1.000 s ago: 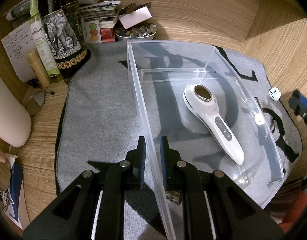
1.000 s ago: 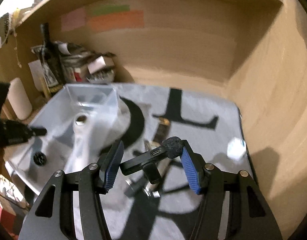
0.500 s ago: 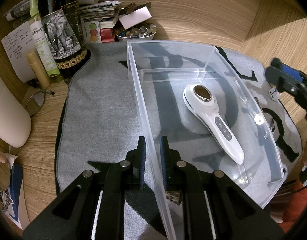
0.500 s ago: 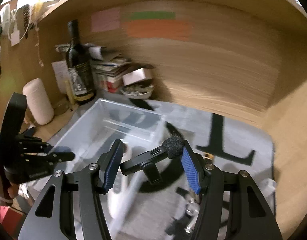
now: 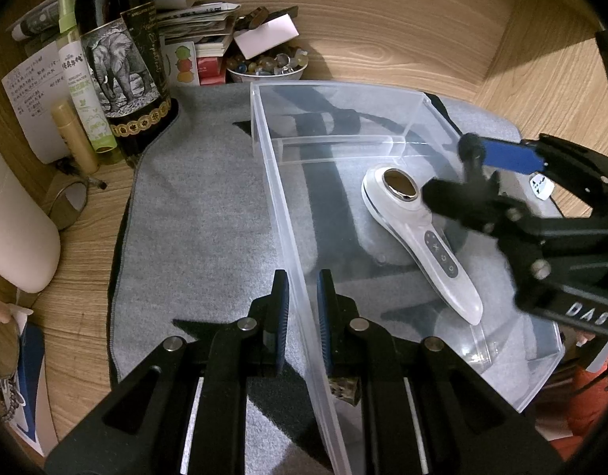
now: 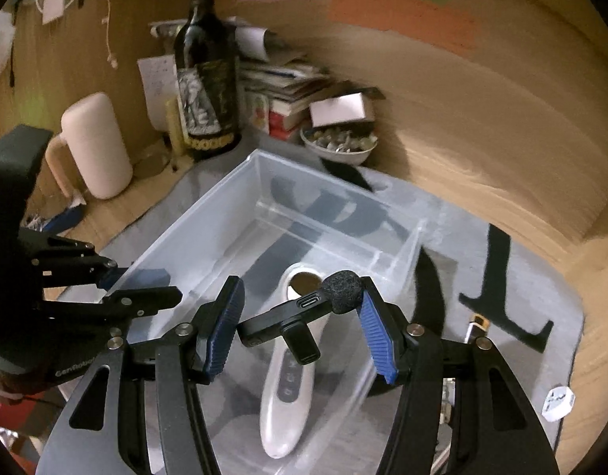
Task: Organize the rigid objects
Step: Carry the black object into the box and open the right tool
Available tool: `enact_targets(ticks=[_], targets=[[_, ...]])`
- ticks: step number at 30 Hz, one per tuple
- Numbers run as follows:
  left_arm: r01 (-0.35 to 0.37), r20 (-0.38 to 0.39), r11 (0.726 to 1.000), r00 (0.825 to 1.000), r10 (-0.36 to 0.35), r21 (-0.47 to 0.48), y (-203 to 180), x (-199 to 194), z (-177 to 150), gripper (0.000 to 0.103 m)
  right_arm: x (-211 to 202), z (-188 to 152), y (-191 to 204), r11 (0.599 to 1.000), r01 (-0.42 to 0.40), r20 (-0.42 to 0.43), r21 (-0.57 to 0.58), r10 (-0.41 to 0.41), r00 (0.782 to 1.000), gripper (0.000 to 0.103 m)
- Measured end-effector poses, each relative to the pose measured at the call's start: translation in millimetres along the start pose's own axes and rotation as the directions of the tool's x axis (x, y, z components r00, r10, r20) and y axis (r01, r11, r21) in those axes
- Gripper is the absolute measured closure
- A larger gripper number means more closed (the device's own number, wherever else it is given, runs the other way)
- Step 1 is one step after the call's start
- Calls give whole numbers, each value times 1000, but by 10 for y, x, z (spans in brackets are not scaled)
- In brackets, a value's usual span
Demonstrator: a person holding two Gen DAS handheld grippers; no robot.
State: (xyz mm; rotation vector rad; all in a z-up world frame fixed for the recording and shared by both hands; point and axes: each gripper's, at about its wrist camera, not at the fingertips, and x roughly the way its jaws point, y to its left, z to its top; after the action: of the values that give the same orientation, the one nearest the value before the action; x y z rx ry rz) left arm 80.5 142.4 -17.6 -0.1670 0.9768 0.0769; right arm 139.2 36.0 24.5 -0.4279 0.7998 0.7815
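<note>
Left wrist: we see the left gripper [image 5: 303, 297] pinching the near wall of the clear bin [image 5: 288, 213], jaws narrow, one finger each side. White handheld device [image 5: 420, 237] lies flat inside the bin at 2 o'clock.

Right wrist: we see the right gripper [image 6: 300, 326] above the bin [image 6: 209, 213], jaws fairly wide yet clamping a black clip mic [image 6: 300, 312] with foam tip; the left view blurs this.

Grey mat [image 5: 201, 213] on a wood desk. Wine bottle [image 5: 122, 59], bowl of stones [image 5: 264, 69] at 11–12 o'clock.
</note>
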Motion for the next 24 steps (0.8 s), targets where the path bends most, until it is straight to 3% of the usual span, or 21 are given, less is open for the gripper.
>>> enact_targets(ticks=[6,10,24], targets=[[0,0,1000,1000,0,2,-2,0,3,89,81,-4,82,1000,-7,-35,-22,6,999,46],[0,0,1000,1000,0,1,-2,0,1,89,55,-19,93,1000,6,-23,-29,-6,1000,36],[1,-1,1000,1000,-1,0,1,3,7,89,-279,-35,-171,998,60,56,31,-61,997,35]])
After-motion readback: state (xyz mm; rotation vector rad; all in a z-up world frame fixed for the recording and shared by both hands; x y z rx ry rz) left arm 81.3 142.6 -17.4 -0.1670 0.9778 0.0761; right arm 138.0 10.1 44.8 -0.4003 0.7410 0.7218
